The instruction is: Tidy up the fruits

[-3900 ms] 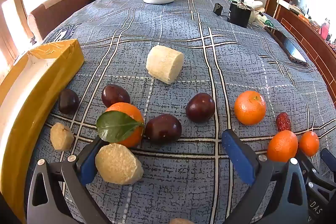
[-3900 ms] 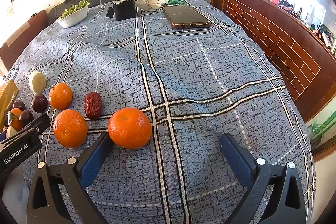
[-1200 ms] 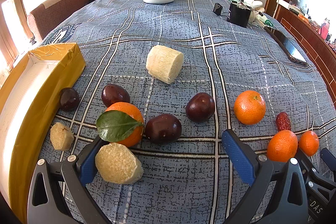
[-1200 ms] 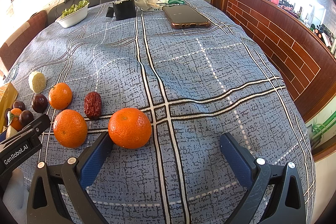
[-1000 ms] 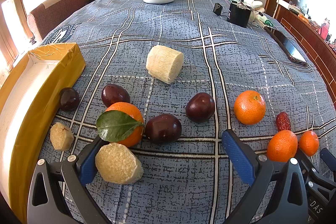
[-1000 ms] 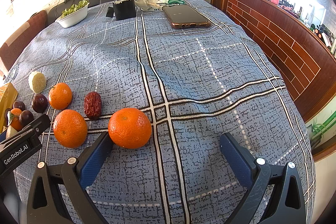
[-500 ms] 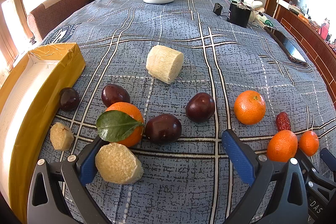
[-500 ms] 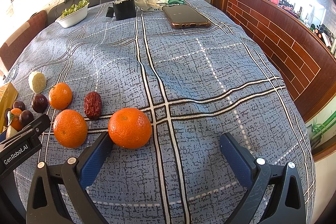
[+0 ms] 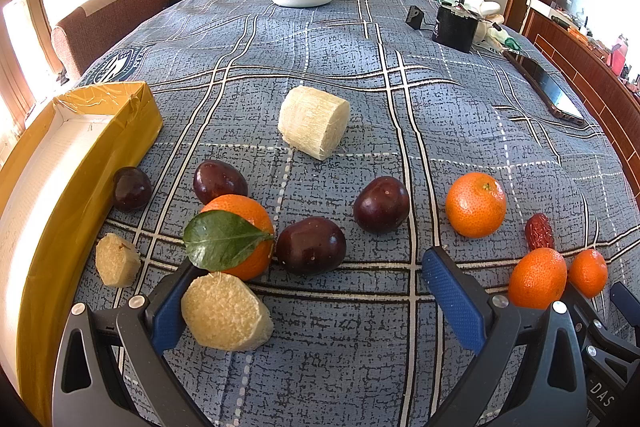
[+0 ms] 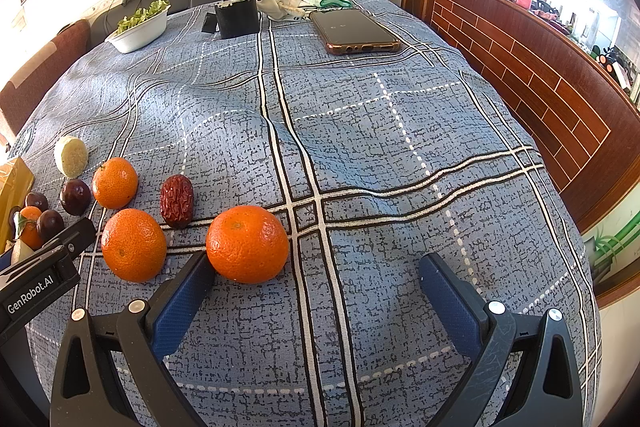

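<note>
While both claws are held released and empty low in their frames, the bench [image 9: 460, 99], draped in blue plaid cloth, is seen filling both views. At the left edge of the left wrist view a yellow box [image 9: 80, 163] is laid. Nearer the left claw [image 9: 308, 291], sugarcane pieces [image 9: 226, 311], a leafed orange [image 9: 240, 235] and dark plums [image 9: 311, 245] are scattered. By the right claw [image 10: 316, 287], an orange [image 10: 247, 243] is seen just beside its left finger [image 10: 182, 303], with a red date [image 10: 177, 201] above left
</note>
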Available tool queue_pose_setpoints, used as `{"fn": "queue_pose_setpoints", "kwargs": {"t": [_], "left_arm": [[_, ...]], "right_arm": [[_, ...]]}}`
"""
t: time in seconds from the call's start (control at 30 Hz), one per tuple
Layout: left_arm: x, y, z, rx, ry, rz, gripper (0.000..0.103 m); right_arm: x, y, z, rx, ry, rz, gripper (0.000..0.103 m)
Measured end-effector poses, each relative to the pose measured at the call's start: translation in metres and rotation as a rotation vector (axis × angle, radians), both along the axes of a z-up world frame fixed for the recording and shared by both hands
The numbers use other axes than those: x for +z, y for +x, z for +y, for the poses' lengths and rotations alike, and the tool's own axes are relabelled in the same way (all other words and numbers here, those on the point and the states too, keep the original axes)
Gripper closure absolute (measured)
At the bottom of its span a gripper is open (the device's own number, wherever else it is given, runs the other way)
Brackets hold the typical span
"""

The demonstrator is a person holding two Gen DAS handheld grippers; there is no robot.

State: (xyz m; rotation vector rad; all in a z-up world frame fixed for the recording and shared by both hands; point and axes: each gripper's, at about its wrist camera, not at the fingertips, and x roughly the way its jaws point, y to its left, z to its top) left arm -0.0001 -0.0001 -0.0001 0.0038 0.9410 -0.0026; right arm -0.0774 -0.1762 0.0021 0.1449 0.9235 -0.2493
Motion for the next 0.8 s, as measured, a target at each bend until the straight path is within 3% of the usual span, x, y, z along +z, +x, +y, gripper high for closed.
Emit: {"fn": "queue_pose_setpoints", "kwargs": {"t": [0.8], "left_arm": [[0.0,0.0,0.0,0.0,0.0,0.0,0.0]], "right_arm": [[-0.0005,0.0003,0.0002,-0.003,0.0,-0.001,0.0]]}}
